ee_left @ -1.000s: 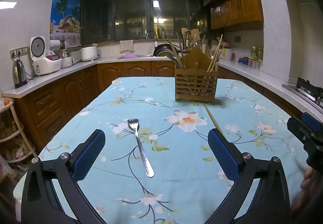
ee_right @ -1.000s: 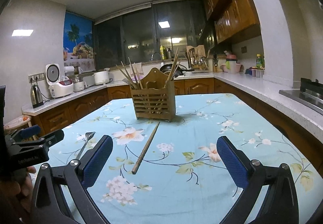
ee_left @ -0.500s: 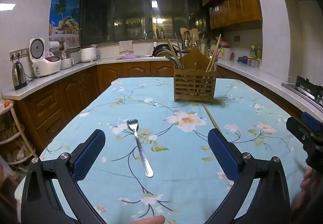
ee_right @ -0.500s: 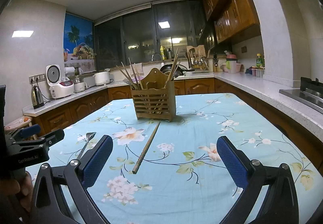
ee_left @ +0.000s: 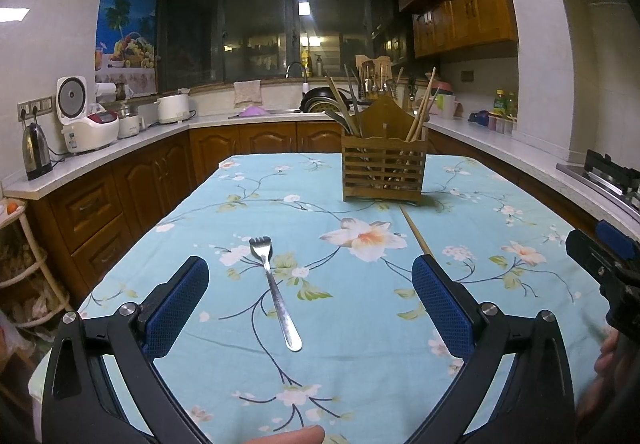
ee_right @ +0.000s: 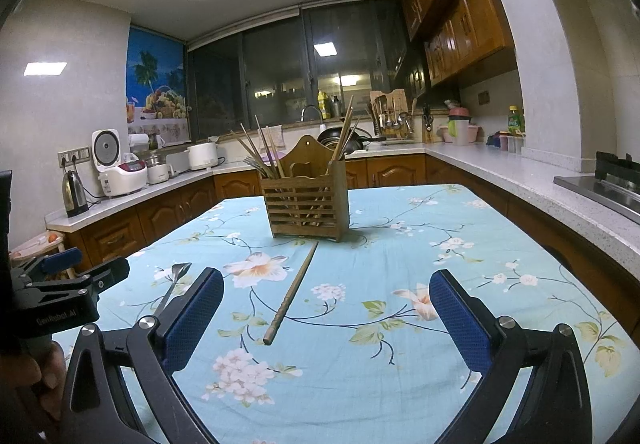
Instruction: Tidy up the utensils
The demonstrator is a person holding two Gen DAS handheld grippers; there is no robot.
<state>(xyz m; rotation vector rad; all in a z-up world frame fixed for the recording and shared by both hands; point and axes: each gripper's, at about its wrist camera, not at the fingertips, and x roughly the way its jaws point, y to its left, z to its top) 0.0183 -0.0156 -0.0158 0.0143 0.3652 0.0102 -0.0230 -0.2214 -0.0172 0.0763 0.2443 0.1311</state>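
We stand in a dim kitchen with wooden cabinets, before a bench (ee_left: 460,324) covered in a pale blue floral cloth. Our left gripper (ee_left: 310,302) hovers with its jaws spread wide and empty, and a metal fork (ee_left: 274,288) lies on the cloth between them, tines pointing away from us. Our right gripper (ee_right: 326,318) also has its jaws wide apart and holds nothing; a wooden chopstick (ee_right: 292,294) lies on the cloth ahead of it, pointing toward the slatted wooden utensil holder (ee_right: 306,203), which stands upright farther back with chopsticks and utensils leaning inside.
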